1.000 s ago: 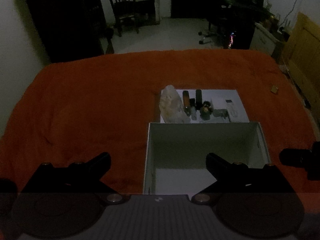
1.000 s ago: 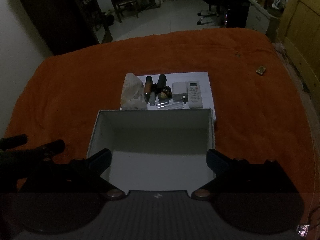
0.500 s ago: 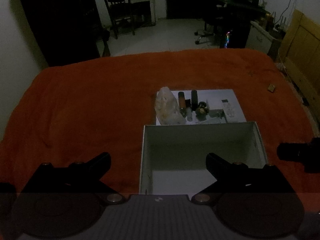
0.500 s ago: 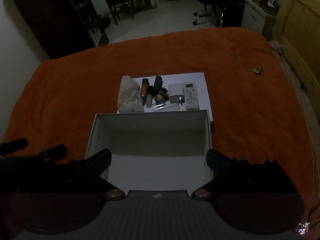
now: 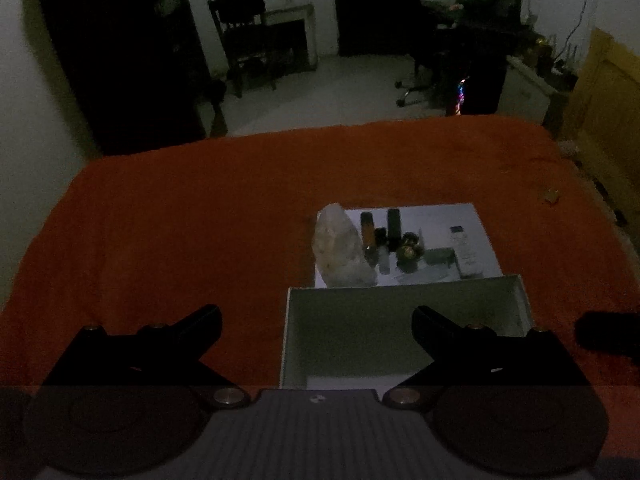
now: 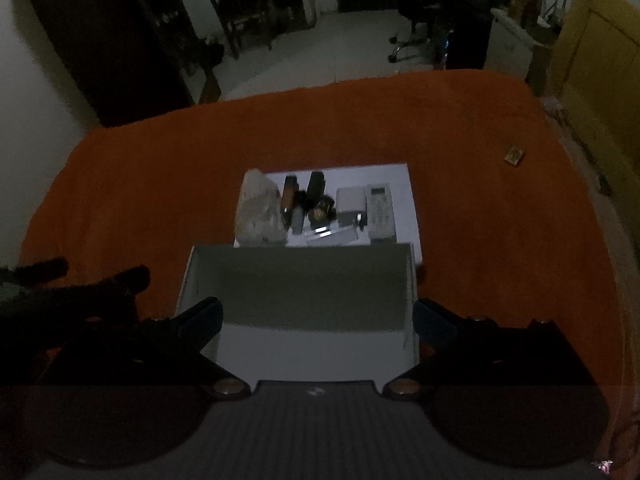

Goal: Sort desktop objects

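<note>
An empty white box (image 6: 296, 280) (image 5: 404, 320) stands on the orange blanket (image 5: 200, 220). Behind it a white sheet (image 6: 396, 176) (image 5: 468, 216) carries a crumpled clear bag (image 6: 258, 212) (image 5: 340, 246), dark tubes (image 6: 314, 186) (image 5: 394, 224), a small round dark-and-gold object (image 6: 322, 212) (image 5: 409, 252), a white adapter (image 6: 351, 200) and a white remote (image 6: 380, 210) (image 5: 464, 250). My left gripper (image 5: 316, 320) hangs open over the box's left wall. My right gripper (image 6: 316, 314) is open above the box. Both hold nothing.
A small yellowish item (image 6: 515, 155) (image 5: 551, 197) lies on the blanket at the far right. Beyond the bed are a dark chair (image 6: 236, 12), an office chair (image 6: 416, 8) and a wooden door (image 6: 596, 64). The room is dim.
Both grippers have pulled back and risen a little; the box and the sheet of objects sit farther off in both views. Nothing was taken hold of.
</note>
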